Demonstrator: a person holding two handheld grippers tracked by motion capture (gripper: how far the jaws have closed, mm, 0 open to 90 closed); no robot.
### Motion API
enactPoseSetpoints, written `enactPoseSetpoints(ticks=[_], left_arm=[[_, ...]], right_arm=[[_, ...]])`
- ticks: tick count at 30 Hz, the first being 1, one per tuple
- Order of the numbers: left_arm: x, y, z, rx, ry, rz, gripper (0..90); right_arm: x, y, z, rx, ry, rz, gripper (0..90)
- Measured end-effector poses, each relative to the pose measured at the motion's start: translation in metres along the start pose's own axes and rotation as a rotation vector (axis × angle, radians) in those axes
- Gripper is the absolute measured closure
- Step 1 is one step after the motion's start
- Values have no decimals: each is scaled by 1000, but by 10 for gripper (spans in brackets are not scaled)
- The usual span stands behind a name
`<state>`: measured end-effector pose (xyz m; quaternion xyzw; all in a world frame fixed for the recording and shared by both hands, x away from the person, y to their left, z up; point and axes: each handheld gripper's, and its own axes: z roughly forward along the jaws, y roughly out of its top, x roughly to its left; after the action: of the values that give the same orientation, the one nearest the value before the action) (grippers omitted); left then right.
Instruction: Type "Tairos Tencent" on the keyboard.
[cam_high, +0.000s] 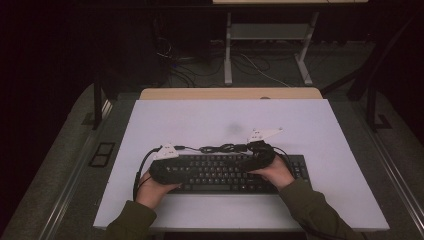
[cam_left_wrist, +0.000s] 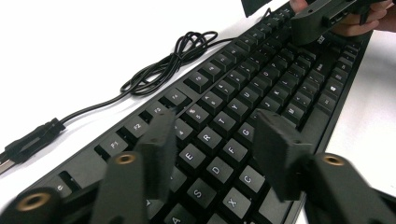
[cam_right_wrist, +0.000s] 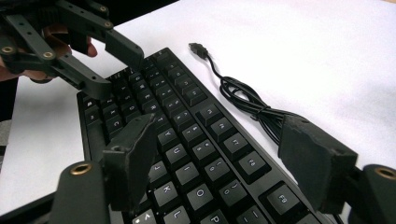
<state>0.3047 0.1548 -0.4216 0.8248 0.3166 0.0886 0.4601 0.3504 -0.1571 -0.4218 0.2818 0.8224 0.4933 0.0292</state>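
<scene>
Now both claws hang wide open over the black keyboard (cam_high: 225, 172) on the white table (cam_high: 330, 195), left gripper (cam_left_wrist: 215, 154) and right gripper (cam_right_wrist: 224, 158) holding nothing, maybe ready to lift it.
</scene>
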Motion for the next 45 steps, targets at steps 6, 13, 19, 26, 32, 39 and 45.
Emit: enactPoseSetpoints(ticks=[6, 13, 19, 26, 32, 39, 45], left_arm=[[0, -2, -3, -4, 4, 6, 354], [2, -5, -3, -6, 12, -2, 239], [3, -6, -3, -14, 17, -6, 181], [5, -6, -4, -17, 20, -11, 151], [5, -6, -4, -19, 21, -13, 151], [5, -6, -5, -24, 22, -10, 151], [6, -6, -5, -26, 23, -11, 151]], right_arm=[[2, -1, 0, 14, 5, -9, 376], [3, -2, 1, 40, 14, -21, 550], [3, -4, 3, 68, 16, -31, 681], [3, -6, 3, 96, 22, -38, 812], [3, -8, 6, 121, 25, -55, 878], [3, -10, 9, 142, 34, -70, 895], [4, -11, 11, 158, 36, -75, 895]])
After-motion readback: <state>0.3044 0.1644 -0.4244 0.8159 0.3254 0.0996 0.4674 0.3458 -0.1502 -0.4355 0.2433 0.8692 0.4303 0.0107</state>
